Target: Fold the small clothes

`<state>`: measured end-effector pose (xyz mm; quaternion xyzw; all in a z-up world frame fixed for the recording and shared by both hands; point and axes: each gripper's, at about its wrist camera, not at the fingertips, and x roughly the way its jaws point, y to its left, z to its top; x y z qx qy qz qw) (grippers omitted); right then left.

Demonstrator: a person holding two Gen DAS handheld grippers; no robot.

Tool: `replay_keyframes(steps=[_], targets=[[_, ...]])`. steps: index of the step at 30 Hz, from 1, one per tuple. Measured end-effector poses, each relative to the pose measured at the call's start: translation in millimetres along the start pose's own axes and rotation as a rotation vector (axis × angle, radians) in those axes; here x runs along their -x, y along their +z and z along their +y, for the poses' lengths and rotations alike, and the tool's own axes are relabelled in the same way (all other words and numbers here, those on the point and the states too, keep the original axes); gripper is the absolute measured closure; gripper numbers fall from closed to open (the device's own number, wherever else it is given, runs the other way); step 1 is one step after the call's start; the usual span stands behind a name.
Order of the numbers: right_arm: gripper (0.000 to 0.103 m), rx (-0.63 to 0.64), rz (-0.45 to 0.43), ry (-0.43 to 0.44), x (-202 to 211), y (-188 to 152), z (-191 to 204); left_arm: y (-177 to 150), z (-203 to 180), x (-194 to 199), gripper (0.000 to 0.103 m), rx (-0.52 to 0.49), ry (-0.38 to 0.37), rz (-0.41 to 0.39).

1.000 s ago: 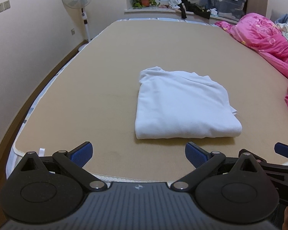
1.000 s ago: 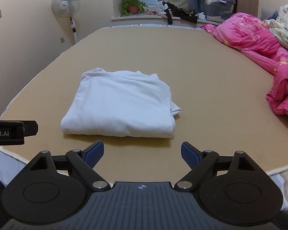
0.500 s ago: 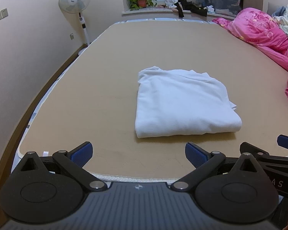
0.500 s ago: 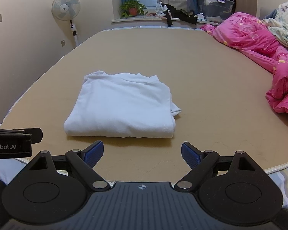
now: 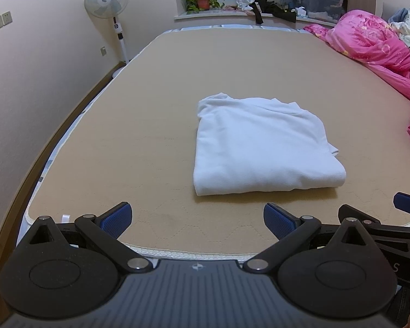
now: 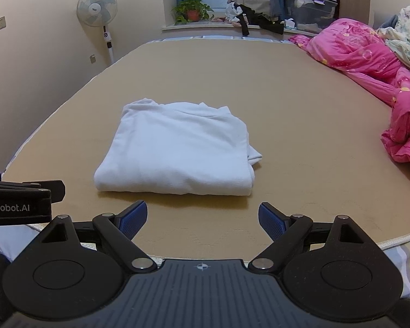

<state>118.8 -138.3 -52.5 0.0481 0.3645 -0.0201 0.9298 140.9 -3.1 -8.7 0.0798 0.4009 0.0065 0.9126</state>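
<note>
A white garment lies folded into a thick rectangle on the tan bed cover; it also shows in the right wrist view. My left gripper is open and empty, near the bed's front edge, short of the garment's near fold. My right gripper is open and empty, also just short of the near fold. The right gripper's blue fingertip shows at the right of the left wrist view, and the left gripper's body at the left of the right wrist view.
A pink quilt is heaped along the bed's right side. A standing fan is by the left wall. A windowsill at the back holds a potted plant, piled clothes and a plastic box.
Both grippers have tilted or drawn back slightly, so the garment sits a little lower and nearer in both views. Both stay open and empty. The garment has not moved.
</note>
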Motion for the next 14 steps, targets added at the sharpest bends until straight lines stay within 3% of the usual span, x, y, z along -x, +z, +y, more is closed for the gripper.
replay_keyframes(steps=[9, 14], targets=[[0.011, 0.008, 0.009, 0.003, -1, 0, 1, -1, -1, -3, 0.001, -0.005, 0.012, -0.003], [0.002, -0.002, 0.023, 0.005, -6, 1, 0, 0, 2, -11, 0.001, 0.001, 0.021, 0.003]])
